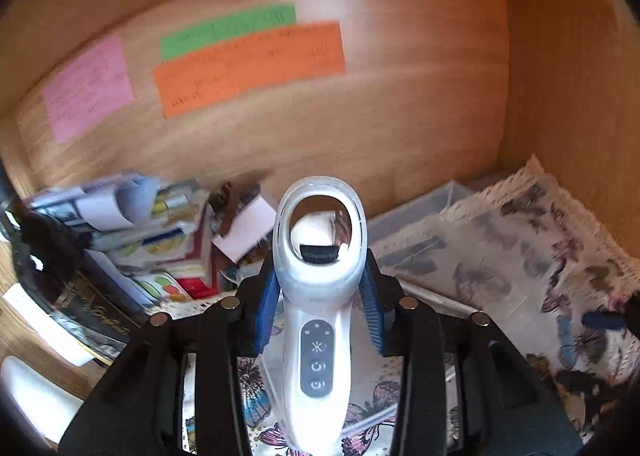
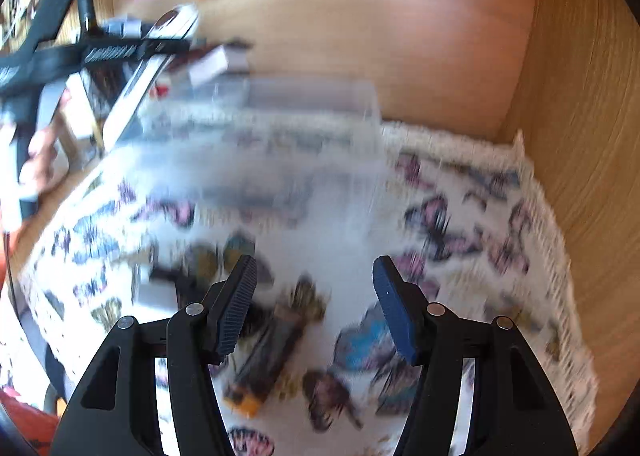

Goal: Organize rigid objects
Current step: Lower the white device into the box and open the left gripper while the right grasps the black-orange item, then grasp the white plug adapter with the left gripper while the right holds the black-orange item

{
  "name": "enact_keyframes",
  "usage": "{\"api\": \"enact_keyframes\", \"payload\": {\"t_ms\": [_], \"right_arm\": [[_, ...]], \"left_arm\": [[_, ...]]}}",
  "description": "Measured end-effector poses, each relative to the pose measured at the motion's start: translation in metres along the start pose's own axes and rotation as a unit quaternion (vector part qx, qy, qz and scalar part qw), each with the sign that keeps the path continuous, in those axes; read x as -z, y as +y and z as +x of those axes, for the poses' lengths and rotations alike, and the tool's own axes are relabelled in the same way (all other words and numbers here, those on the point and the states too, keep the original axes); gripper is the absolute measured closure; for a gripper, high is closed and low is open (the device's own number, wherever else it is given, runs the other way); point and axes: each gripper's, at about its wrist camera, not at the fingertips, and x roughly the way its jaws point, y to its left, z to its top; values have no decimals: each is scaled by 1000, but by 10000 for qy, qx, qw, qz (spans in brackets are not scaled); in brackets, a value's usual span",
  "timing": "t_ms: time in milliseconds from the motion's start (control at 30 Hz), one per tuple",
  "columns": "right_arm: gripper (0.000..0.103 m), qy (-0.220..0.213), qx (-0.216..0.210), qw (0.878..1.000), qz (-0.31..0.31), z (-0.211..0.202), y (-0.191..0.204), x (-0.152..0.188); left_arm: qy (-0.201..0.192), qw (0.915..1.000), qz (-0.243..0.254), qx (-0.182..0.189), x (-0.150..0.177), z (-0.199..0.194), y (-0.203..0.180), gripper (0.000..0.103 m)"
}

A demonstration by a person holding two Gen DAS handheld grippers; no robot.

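The left hand-held gripper (image 1: pixel 320 308) sits closest to the lens, its blue ribbed fingers (image 1: pixel 266 312) closed against the sides of a white handheld device (image 1: pixel 318 296) with a grey button panel and an oval mirrored head. The device points forward, raised above the butterfly-print cloth (image 1: pixel 520 256). In the right wrist view, the right hand-held gripper (image 2: pixel 314 304) has its fingers spread wide with nothing between them, hovering over the same cloth.

Wooden panels (image 1: pixel 360 116) enclose the space at the back and the right side. The cloth covers the surface beneath both grippers. A clear plastic bin (image 2: pixel 304 124) stands on it toward the back wall, heavily blurred in the right view. A heap of books and papers (image 1: pixel 132 236) lies at the left against the back panel. On that panel are stuck an orange note (image 1: pixel 248 68), a pink note (image 1: pixel 88 88) to its left and a green note (image 1: pixel 228 30) just above the orange one. A small dark object with an orange end (image 2: pixel 260 368) lies on the cloth below the right gripper; blur hides what it is.
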Motion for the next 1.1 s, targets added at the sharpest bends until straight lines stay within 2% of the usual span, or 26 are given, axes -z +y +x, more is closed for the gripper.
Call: {"api": "enact_keyframes", "payload": {"t_ms": [133, 233, 300, 333, 367, 467, 600, 667, 833, 1100], "right_arm": [[46, 250, -137, 9996, 31, 9, 6, 17], [46, 332, -179, 9993, 14, 14, 10, 24], [56, 374, -184, 9991, 35, 17, 10, 27], [57, 333, -156, 9993, 39, 17, 9, 28], [60, 315, -147, 9994, 47, 16, 9, 28], [81, 287, -143, 9994, 93, 14, 9, 28], [81, 203, -101, 9996, 145, 9, 10, 31], [81, 129, -55, 9998, 172, 5, 9, 34], [81, -93, -8, 9996, 270, -14, 7, 35], [81, -477, 94, 9981, 389, -45, -1, 38]], "left_arm": [[352, 9994, -17, -2, 8, 24, 1, 65], [732, 9971, -127, 190, 16, 39, 5, 65], [933, 9951, -174, 284, 24, 44, 6, 64], [964, 9947, -175, 301, 27, 44, 6, 64], [911, 9954, -139, 246, 30, 40, 5, 64], [739, 9970, -28, 235, 34, 22, 2, 64], [491, 9983, -27, 318, 36, -5, -5, 50], [420, 9981, -24, 448, 41, -21, -10, 48], [445, 9960, -100, 767, 62, -47, -24, 36], [753, 9893, -207, 1229, 108, -64, -62, 35]]}}
